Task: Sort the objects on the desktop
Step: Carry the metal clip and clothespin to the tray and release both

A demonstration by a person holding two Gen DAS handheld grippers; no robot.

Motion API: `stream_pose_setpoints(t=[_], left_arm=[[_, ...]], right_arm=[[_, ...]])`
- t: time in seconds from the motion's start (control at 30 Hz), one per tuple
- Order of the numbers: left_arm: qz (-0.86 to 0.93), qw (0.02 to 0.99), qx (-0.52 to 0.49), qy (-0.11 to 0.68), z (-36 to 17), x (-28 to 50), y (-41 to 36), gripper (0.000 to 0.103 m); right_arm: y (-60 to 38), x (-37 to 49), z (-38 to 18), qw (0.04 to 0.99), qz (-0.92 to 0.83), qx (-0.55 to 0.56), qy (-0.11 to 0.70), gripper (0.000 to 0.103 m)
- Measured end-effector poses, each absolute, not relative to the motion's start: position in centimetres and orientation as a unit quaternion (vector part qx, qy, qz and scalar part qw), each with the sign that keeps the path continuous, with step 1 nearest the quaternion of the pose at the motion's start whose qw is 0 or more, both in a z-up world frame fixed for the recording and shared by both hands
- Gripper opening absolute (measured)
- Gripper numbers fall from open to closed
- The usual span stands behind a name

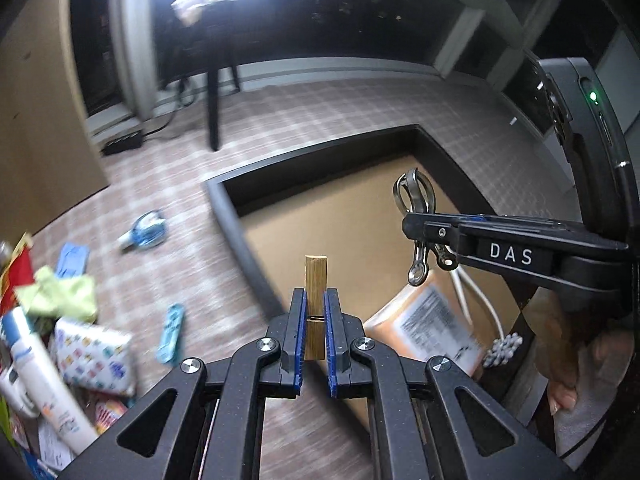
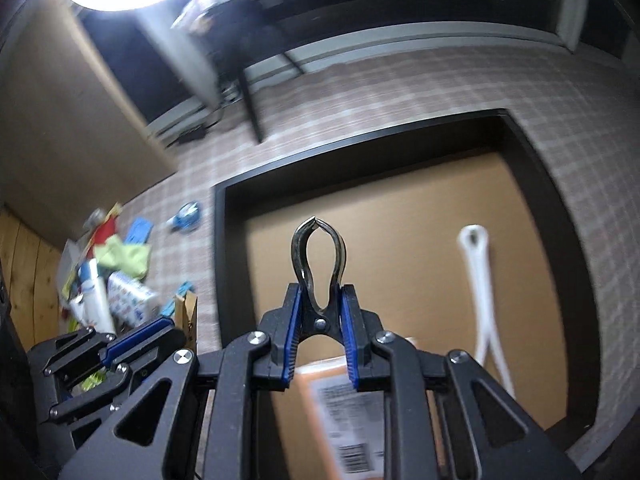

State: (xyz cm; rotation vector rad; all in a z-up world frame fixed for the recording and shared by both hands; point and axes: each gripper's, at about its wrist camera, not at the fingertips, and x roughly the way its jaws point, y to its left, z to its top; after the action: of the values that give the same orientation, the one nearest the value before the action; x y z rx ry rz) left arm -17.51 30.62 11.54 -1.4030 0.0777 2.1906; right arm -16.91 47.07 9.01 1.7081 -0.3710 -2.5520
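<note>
My left gripper (image 1: pixel 316 300) is shut on a wooden clothespin (image 1: pixel 316 276) that stands upright between its blue pads, over the left rim of a dark-walled box (image 1: pixel 236 224) with a brown floor. My right gripper (image 2: pixel 320 296) is shut on a metal clip (image 2: pixel 318 256), held above the box (image 2: pixel 224 240); in the left wrist view the same clip (image 1: pixel 414 194) and right gripper (image 1: pixel 412 224) show at the right. The left gripper (image 2: pixel 132 336) with the clothespin (image 2: pixel 186 316) appears low left in the right wrist view.
Inside the box lie an orange packet with a printed label (image 1: pixel 428 320) and a white cable (image 2: pixel 480 280). On the checked cloth to the left sits a pile of packets, a green cloth (image 1: pixel 60 296), a white tube (image 1: pixel 44 380) and blue items (image 1: pixel 146 230). A person's hand (image 1: pixel 568 396) is at the right.
</note>
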Motion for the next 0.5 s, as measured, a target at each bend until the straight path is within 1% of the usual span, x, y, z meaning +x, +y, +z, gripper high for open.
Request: stream_pose_setpoints(t=[0.27,0.33,0.37,0.4,0.47,0.5], left_arm=[[0.808,0.277,-0.517,0.059,11.1,-17.9,35.5,0.008],[0.812,0.27,-0.514,0.067,11.1,-18.0,36.1,0.01],[0.812,0.272,-0.511,0.068,11.2,-18.0,36.3,0.013],[0.815,0.269,-0.508,0.072,11.3,-18.0,36.4,0.017],[0.82,0.262,-0.502,0.081,11.5,-17.8,36.4,0.019],[0.821,0.261,-0.501,0.081,11.6,-17.7,36.3,0.019]], right_arm=[[50.9,-16.5,8.9,-0.012,-0.827,0.55,-0.119,0.019],[51.2,-16.6,8.9,-0.019,-0.828,0.549,-0.115,0.019],[51.3,-16.6,8.9,-0.022,-0.829,0.548,-0.112,0.02],[51.3,-16.5,8.9,-0.023,-0.83,0.547,-0.111,0.022],[51.4,-16.5,9.2,-0.022,-0.834,0.541,-0.11,0.031],[51.4,-16.3,9.5,-0.019,-0.837,0.536,-0.112,0.039]])
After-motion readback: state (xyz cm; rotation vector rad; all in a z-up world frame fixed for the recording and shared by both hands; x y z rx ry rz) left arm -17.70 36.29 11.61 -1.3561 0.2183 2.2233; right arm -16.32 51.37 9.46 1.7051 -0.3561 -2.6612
